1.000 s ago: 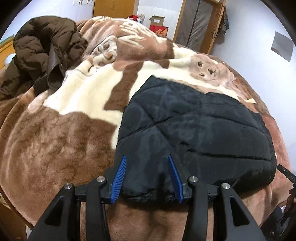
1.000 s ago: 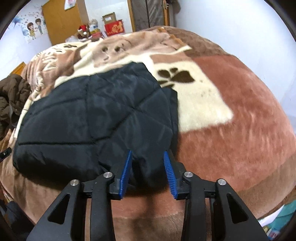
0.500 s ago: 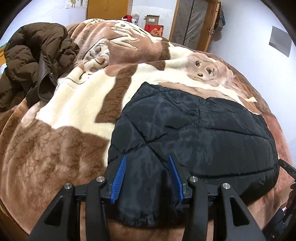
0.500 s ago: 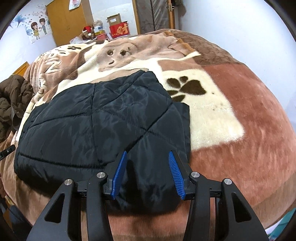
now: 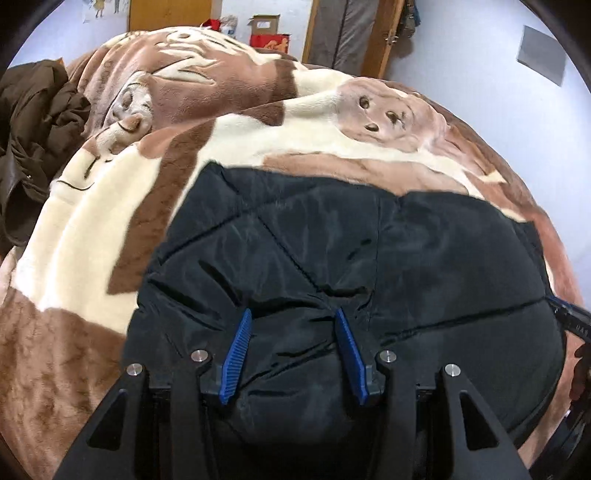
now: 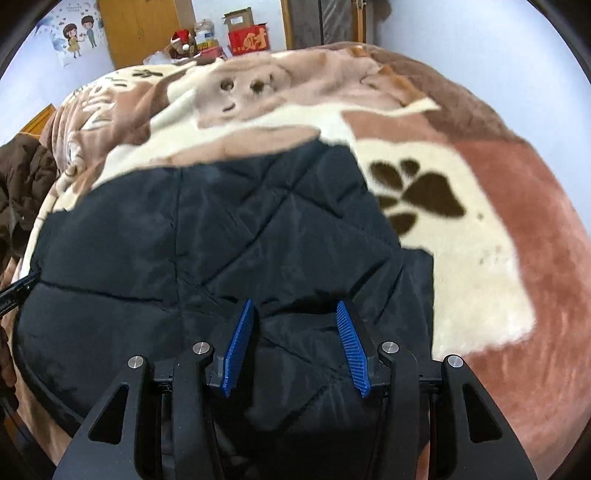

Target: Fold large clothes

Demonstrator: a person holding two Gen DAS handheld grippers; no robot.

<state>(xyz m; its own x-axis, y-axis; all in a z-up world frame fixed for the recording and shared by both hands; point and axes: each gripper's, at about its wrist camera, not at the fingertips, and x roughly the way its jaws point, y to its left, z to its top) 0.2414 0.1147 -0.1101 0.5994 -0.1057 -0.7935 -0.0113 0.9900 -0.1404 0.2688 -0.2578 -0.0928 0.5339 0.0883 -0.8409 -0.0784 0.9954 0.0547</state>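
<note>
A black quilted jacket [image 5: 388, 258] lies folded on a brown and cream plush blanket [image 5: 110, 206]. My left gripper [image 5: 293, 319] is open, its blue pads straddling the jacket's near left edge, with fabric bunched between them. The jacket also fills the right wrist view [image 6: 207, 236]. My right gripper [image 6: 295, 310] is open over the jacket's near right edge, with a raised fold between its pads. Each gripper's tip shows at the edge of the other's view.
A brown padded coat [image 5: 33, 140] is heaped at the blanket's far left, also in the right wrist view [image 6: 22, 177]. Boxes [image 6: 247, 33] and wooden doors [image 5: 170, 14] stand beyond the bed. A white wall [image 6: 480, 48] runs along the right side.
Both grippers have moved forward over the jacket's near edge. The fabric now lies between the open pads and has bunched up under them.
</note>
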